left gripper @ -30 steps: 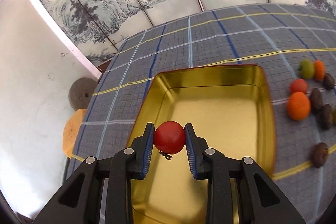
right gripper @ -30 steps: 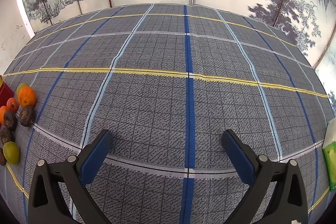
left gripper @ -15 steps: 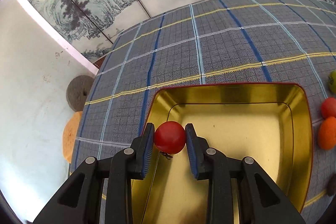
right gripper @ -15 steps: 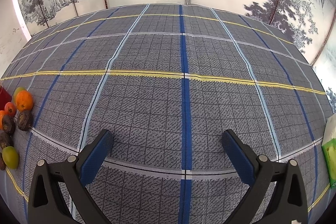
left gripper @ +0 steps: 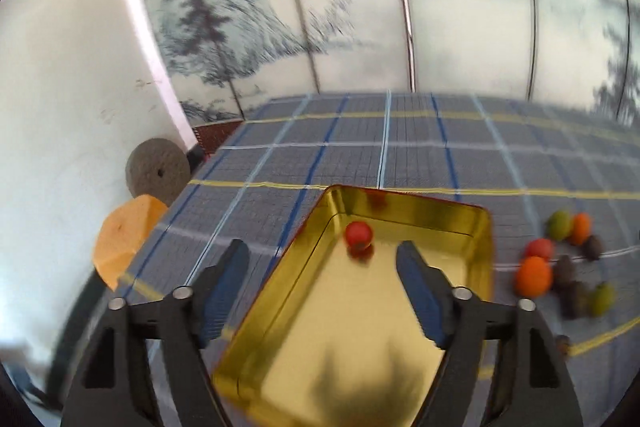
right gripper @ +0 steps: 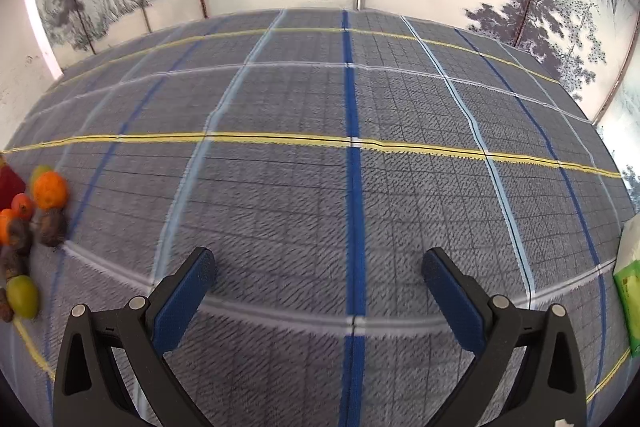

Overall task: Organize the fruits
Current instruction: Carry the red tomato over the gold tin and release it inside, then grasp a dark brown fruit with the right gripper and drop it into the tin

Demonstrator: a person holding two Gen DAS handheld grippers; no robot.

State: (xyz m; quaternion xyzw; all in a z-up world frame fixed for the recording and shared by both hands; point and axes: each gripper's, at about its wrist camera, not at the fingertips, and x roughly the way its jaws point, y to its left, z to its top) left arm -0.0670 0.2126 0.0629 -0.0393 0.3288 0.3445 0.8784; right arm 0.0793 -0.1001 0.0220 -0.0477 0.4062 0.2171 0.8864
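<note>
One fruit in, the rest still out: a small red fruit (left gripper: 359,233) lies on the floor of the gold tin tray (left gripper: 486,255), near the tray's far-left corner, with its reflection just under it. Judging by that, the task is only at its start. The remaining fruit cluster (left gripper: 560,263) sits on the plaid tablecloth (left gripper: 400,131) just right of the tray, not touching it as far as I can tell: a big orange one (left gripper: 533,277) nearest the tray, a red one (left gripper: 540,247) just behind it, a green one (left gripper: 559,223) and a smaller orange one (left gripper: 581,228) farther back, several dark brown fruits (left gripper: 566,269) mixed in, and another green one (left gripper: 601,299) at the near side. Blur makes an exact count unreliable. Left gripper (left gripper: 322,281) is spread wide and holds nothing, hovering over the tray's near half; the red fruit lies ahead of its fingertips, roughly centred between them but clear of both. Right gripper (right gripper: 318,285) is also spread wide and carries nothing, over bare cloth well to the right of the tray; in its view the same cluster shows at the far left edge, with an orange (right gripper: 49,190) on top and a green fruit (right gripper: 23,295) lower down, well apart from its fingers. Next pick probably comes from the cluster's tray-side edge. A green packet (right gripper: 629,301) lies at the right edge of the cloth, far from the tray.
</note>
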